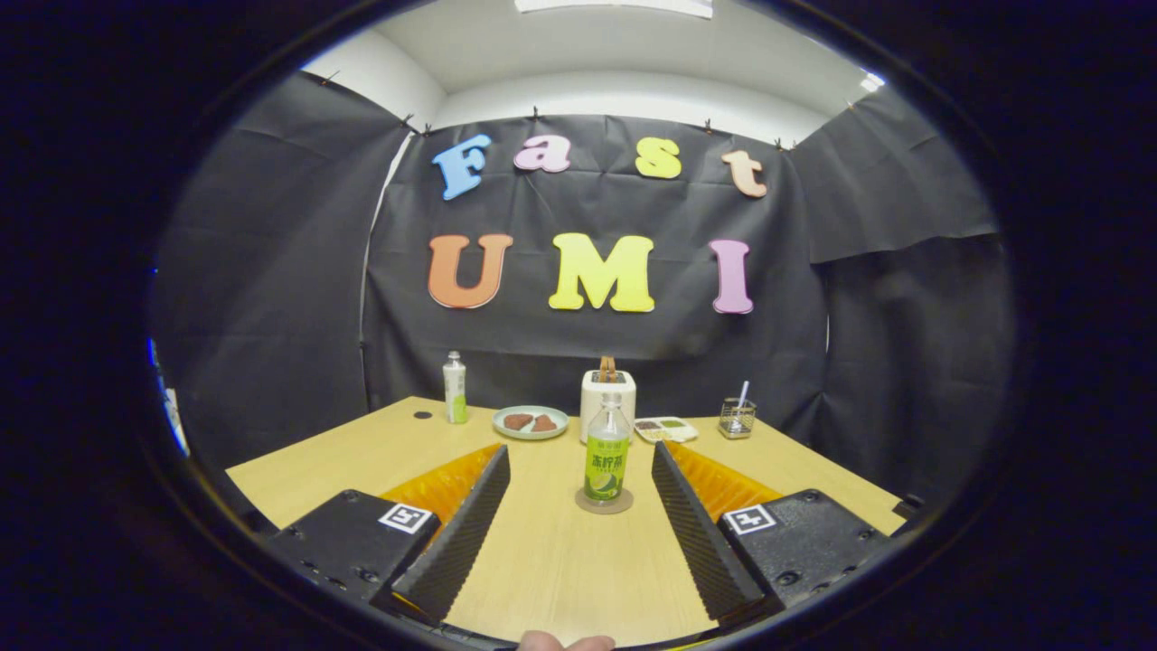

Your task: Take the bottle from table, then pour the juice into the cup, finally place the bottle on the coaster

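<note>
Gripper: your gripper (580, 457) has its two fingers spread wide apart, with bare table showing between them. Nothing is clamped.
Fingers: the left finger (456, 533) and the right finger (700, 529) both slant outward toward you; neither one touches anything that you can see.
Bottle: the bottle (606, 452) stands upright in the gap between the fingertips, a little nearer the right finger than the left, clear of both. It is a clear bottle with a green label and a pale cap.
Coaster: the round coaster (603, 503) lies flat on the table, and the bottle sits on it, so the bottle is already where the task wants it.
Table: the light wooden table (551, 561) runs from under your fingers back to the black cloth wall.
Beyond the bottle: a white toaster (607, 391) stands directly behind it, with something brown poking from its top.
Left of the toaster: a pale plate (531, 421) holds two brown pieces, and farther left a second, slimmer bottle (455, 388) stands upright near the wall.
Right of the toaster: a small flat tray (665, 429) with mixed contents lies just beside it, then a wire mesh holder (738, 418) with a thin stick standing in it.
Your hand: a fingertip (565, 642) shows at the near edge, below the gap.
</note>
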The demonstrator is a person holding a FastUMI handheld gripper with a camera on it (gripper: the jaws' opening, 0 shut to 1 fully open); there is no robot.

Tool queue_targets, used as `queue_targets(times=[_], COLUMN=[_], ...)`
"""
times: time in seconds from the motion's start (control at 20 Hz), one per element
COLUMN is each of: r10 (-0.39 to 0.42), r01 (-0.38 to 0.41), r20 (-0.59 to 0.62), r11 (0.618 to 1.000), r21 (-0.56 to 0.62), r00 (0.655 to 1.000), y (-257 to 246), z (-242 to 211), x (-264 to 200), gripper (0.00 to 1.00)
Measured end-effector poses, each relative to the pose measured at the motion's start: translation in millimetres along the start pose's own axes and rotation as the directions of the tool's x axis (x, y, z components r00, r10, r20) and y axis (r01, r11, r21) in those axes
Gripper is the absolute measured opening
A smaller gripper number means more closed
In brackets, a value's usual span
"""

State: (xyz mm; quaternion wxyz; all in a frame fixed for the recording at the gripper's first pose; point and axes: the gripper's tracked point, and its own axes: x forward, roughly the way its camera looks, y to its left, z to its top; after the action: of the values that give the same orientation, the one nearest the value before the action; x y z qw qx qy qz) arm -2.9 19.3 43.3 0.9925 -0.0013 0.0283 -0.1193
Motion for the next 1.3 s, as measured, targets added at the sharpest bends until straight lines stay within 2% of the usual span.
queue_targets(times=[0.15,0.35,0.65,0.9,1.3], r10=[0.024,0.010,-0.008,-0.056,-0.091], r01=[-0.025,-0.011,0.007,0.054,0.090], r20=[0.029,0.066,0.046,0.040,0.023], r11=[1.000,1.000,0.999,0.997,0.995], r21=[0.008,0.003,0.036,0.052,0.033], r00=[0.999,0.998,0.999,0.998,0.996], y=[10,12,20,8,7], z=[-7,-12,-29,-35,-40], x=[-12,-21,-20,-13,-7], gripper=[1.00,1.00,1.00,1.00,1.00])
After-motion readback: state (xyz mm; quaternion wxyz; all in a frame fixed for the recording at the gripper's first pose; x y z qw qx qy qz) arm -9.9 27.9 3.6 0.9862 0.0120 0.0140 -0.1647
